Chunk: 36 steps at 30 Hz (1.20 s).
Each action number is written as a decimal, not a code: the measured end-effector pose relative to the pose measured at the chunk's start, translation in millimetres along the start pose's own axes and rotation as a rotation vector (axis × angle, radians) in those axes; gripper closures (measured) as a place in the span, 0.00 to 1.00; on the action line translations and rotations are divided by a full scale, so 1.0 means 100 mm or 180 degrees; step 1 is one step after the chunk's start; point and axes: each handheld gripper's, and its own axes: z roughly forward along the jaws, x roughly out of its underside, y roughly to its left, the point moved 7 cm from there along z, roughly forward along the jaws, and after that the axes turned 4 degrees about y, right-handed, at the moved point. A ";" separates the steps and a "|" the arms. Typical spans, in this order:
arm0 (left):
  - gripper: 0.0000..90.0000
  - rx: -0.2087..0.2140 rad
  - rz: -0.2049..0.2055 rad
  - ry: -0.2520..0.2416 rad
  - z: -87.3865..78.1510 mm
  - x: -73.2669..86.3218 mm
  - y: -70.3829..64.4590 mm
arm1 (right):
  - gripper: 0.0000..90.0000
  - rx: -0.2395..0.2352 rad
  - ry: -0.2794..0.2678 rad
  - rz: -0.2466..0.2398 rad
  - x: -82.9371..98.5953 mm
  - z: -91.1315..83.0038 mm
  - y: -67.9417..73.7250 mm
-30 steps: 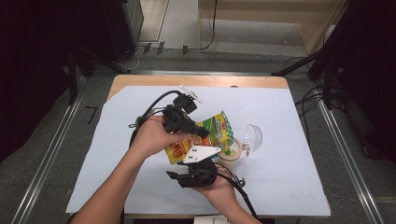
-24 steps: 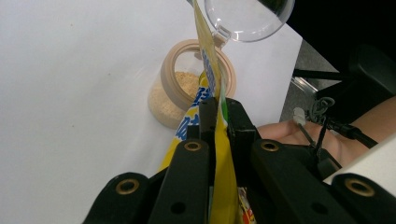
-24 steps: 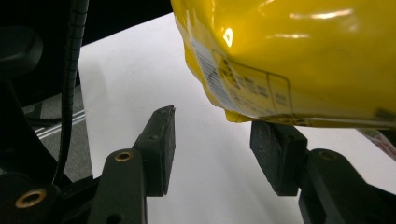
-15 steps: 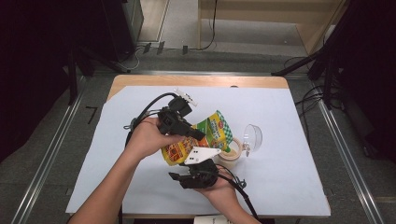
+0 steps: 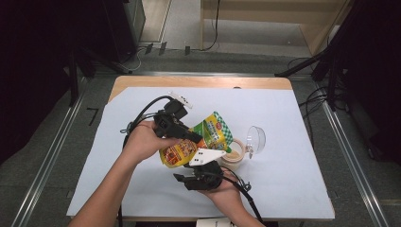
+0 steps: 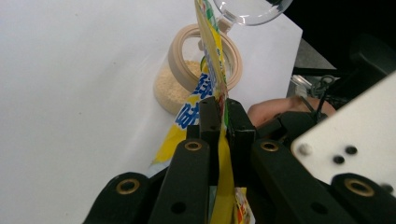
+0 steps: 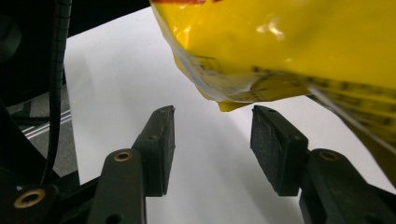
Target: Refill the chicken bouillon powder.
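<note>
High view: left gripper (image 5: 191, 137) has the yellow-green pouch (image 5: 198, 139) clamped, lifted off the white table cover (image 5: 293, 142) and tilted, green checked end pointing toward the open jar (image 5: 235, 153), yellow end low toward the person. Right gripper (image 5: 189, 179) sits just below the pouch's yellow end, nearer the person, its grey plate (image 5: 208, 156) overlapping the pouch in this view. Jar stands upright on the cover right of the pouch; clear lid (image 5: 255, 139) hangs off its far-right side, swung open. Left gripper view: jaws pinched narrow on the pouch (image 6: 219, 93), which runs edge-on between the pads and up toward the jar (image 6: 198, 70); jar holds pale granular stuff roughly halfway up, pouch's upper end sits over or against the jar rim, can't tell whether touching. Clear lid (image 6: 252, 9) at top edge of that view. Right gripper view: right gripper (image 7: 212, 144) jaws wide apart, nothing between the pads; pouch's yellow corner (image 7: 233, 100) hangs just above the gap, not touching either pad as far as I can see. White cover (image 7: 116, 79) beneath. Left hand (image 5: 142, 142) wraps its gripper body, cable (image 5: 142, 111) looping behind it
</note>
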 end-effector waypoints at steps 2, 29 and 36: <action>0.98 -0.0001 -0.0003 0.0001 0.00 0.02 0.02 | 0.57 0.0028 0.0001 0.0000 0.01 0.00 -0.02; 0.98 0.0002 0.0117 -0.0163 0.09 0.08 0.07 | 0.57 0.0170 0.0157 -0.0125 0.07 0.04 -0.06; 1.00 0.0002 0.0208 -0.0175 0.01 0.11 0.07 | 0.56 0.0200 0.0095 -0.0113 0.05 0.02 -0.09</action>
